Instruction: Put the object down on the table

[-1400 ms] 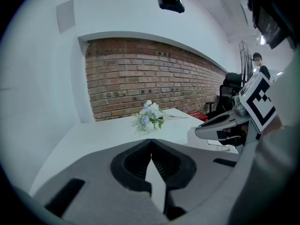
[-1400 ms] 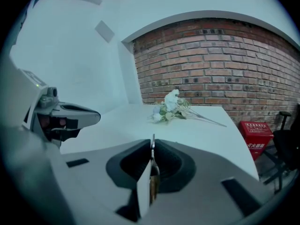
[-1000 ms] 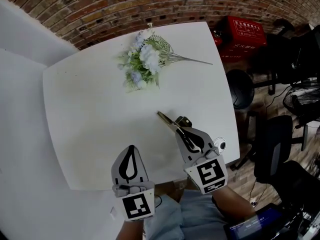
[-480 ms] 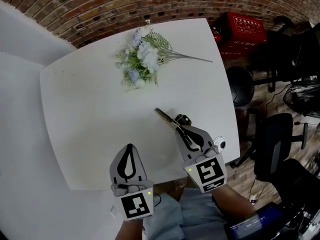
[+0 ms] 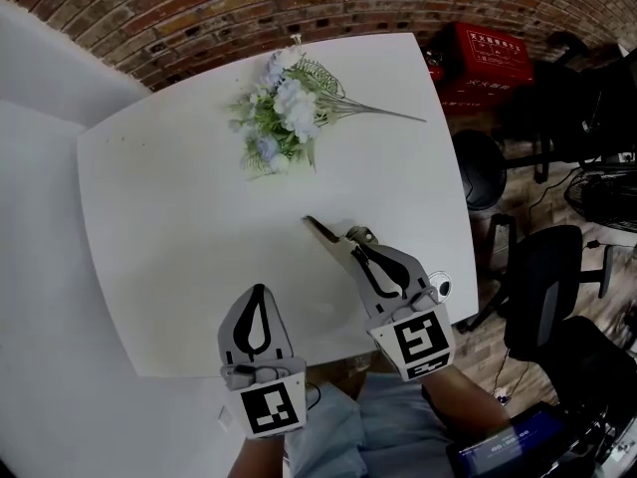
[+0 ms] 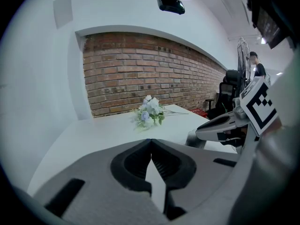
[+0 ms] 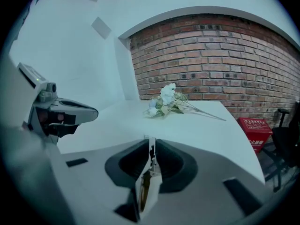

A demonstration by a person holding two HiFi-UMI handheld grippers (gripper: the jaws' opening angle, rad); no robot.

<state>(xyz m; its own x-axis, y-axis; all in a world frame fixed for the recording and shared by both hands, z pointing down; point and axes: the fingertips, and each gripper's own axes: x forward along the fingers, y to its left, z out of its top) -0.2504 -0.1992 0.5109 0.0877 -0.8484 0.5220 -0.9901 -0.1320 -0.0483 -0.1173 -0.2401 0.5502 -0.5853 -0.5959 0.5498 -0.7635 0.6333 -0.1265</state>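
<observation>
- Had not yet put down the slim, flat, brass-coloured metal tool [image 5: 320,230]; held it in the right claw [image 5: 351,237] over the near right part of the white bench [image 5: 169,197].
- Could not tell whether the tool's tip touched the benchtop or hung just above it.
- Judged as left to do: lower it flat, part the jaws, draw clear.
- Had the right claw's jaws pinched onto the tool's thin edge, with the blade poking past the tips.
- Had the left claw [image 5: 261,292] pressed together at the tips, gripping nothing, near the bench's front edge.
- Saw a bunch of pale artificial flowers [image 5: 284,118] lying well apart, at the far side.
</observation>
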